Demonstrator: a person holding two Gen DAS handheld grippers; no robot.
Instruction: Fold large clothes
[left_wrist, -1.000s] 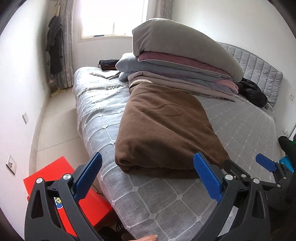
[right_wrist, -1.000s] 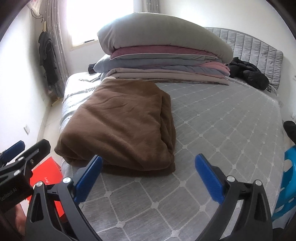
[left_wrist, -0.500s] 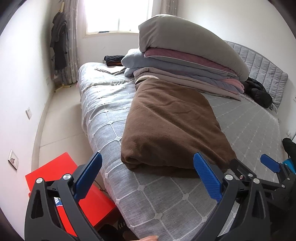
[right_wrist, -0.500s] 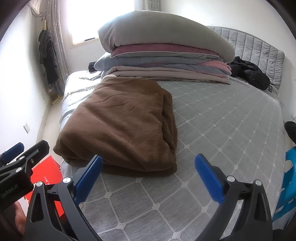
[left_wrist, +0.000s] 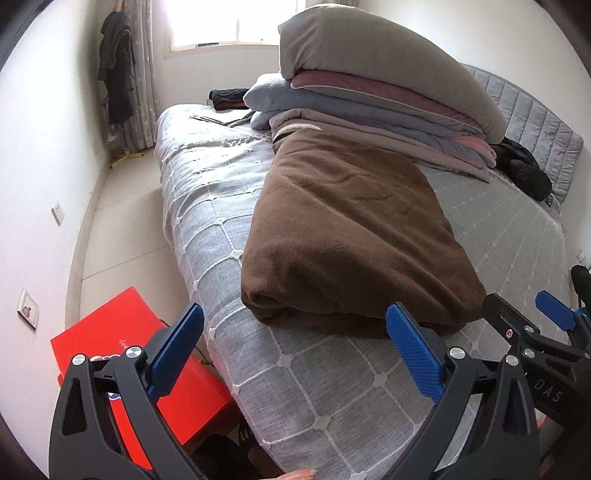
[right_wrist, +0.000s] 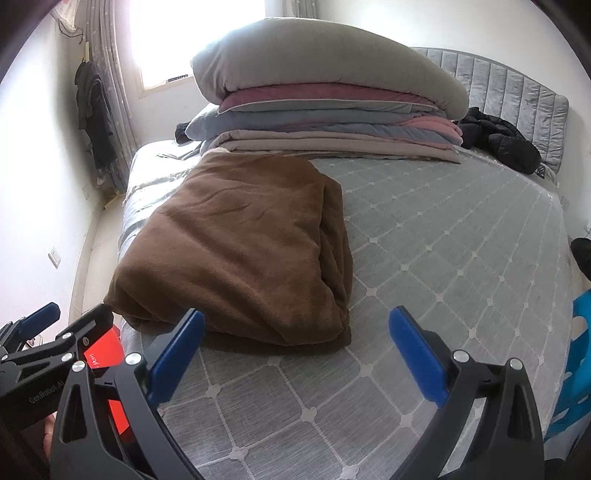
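Observation:
A brown blanket lies folded into a thick rectangle on the grey quilted bed, near its left edge. It also shows in the right wrist view. My left gripper is open and empty, held above the bed's near corner, short of the blanket. My right gripper is open and empty above the bed cover, just in front of the blanket's near edge. The right gripper also shows at the right edge of the left wrist view.
A tall stack of folded quilts stands behind the blanket. A black jacket lies by the headboard. A red box sits on the floor left of the bed. A blue object stands at the right.
Both grippers have drifted slightly back and left from the blanket and stay open. The blanket has not moved.

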